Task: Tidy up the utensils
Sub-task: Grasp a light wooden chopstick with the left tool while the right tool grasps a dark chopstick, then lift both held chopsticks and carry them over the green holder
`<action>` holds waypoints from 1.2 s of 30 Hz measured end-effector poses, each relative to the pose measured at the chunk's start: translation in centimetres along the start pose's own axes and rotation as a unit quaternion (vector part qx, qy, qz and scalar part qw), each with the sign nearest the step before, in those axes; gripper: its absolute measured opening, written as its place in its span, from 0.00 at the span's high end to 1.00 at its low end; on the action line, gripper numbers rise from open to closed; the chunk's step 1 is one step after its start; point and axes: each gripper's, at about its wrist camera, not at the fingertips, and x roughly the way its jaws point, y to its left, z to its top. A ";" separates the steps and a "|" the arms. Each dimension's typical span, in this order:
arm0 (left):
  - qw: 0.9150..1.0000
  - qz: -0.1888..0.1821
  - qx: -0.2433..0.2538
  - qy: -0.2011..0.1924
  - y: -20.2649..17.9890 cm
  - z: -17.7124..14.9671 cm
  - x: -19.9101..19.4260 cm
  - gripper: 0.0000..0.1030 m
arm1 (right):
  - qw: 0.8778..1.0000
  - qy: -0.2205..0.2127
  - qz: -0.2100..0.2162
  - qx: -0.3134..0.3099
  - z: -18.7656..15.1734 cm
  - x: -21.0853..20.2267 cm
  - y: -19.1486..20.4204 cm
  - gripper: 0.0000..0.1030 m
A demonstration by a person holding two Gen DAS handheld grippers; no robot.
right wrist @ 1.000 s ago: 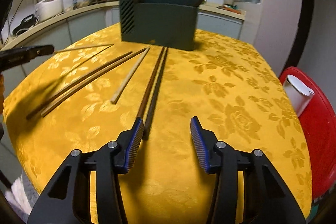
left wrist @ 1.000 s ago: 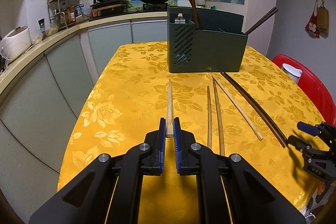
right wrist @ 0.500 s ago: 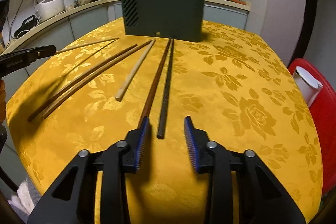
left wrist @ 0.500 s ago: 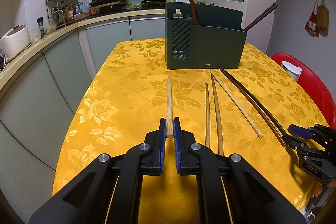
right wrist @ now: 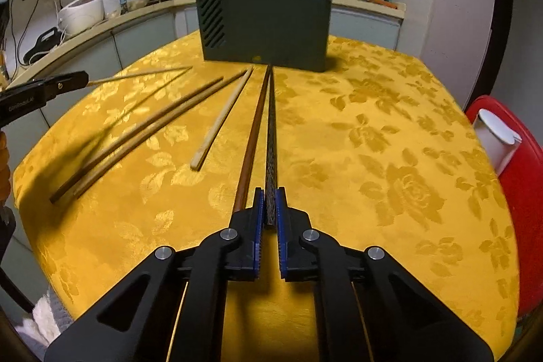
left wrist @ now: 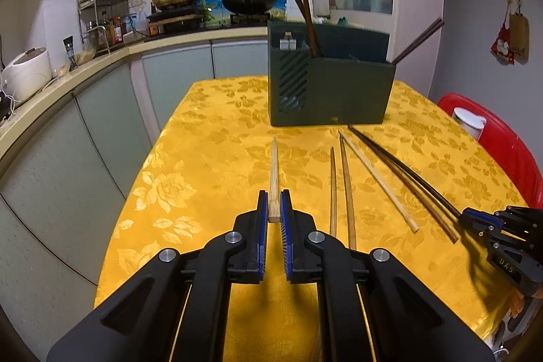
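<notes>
Yellow floral cloth covers the bench [left wrist: 210,138], whose rounded edge drops on the left toward grey cabinets and on the right toward a red stool [right wrist: 509,192] carrying a white container [right wrist: 497,138]. A dark green utensil holder [left wrist: 339,90] stands at the far middle with several chopsticks leaning in it; the cloth to its right lies bare. The right gripper [right wrist: 270,209] has just been closing and now clamps the near end of a black chopstick [right wrist: 271,131], with a brown chopstick [right wrist: 253,138] touching beside it. The left gripper [left wrist: 274,209] pinches a pale bamboo chopstick [left wrist: 274,172] by its near end. A pale chopstick [right wrist: 220,121] and two tan ones [right wrist: 142,138] lie between. "DAS" shows on the right gripper's side; the left one's lettering is blurred.
</notes>
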 end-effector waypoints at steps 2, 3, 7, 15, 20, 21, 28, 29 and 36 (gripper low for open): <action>1.000 -0.001 -0.001 -0.008 0.1 0.3 -0.5 0.93 | 1.000 -0.017 -0.001 0.004 0.6 -1.3 -0.4 0.93; 1.000 -0.001 -0.003 -0.013 0.0 0.4 -0.8 0.93 | 1.000 -0.026 -0.002 0.006 0.9 -1.9 -0.6 0.93; 1.000 -0.001 -0.005 -0.031 0.2 1.3 -2.0 0.93 | 0.998 -0.062 -0.002 0.015 2.2 -4.6 -1.4 0.93; 0.998 -0.002 0.000 -0.061 0.1 2.8 -4.0 0.93 | 0.992 -0.119 0.017 0.030 5.2 -8.7 -2.5 0.93; 0.997 -0.001 0.008 -0.075 0.4 4.5 -4.8 0.93 | 0.988 -0.146 0.029 0.043 7.8 -10.2 -3.6 0.93; 0.997 -0.001 0.010 -0.078 0.5 5.0 -4.9 0.93 | 0.988 -0.148 0.032 0.044 8.2 -10.3 -3.7 0.93; 0.997 -0.005 0.014 -0.076 1.3 8.4 -4.6 0.93 | 0.986 -0.147 0.045 0.058 12.3 -9.9 -4.7 0.93; 0.997 -0.006 0.014 -0.076 1.4 8.6 -4.6 0.93 | 0.987 -0.145 0.048 0.059 12.9 -9.8 -4.8 0.93; 0.998 -0.015 0.018 -0.063 1.1 10.6 -4.0 0.93 | 0.989 -0.127 0.054 0.056 15.7 -8.6 -5.1 0.93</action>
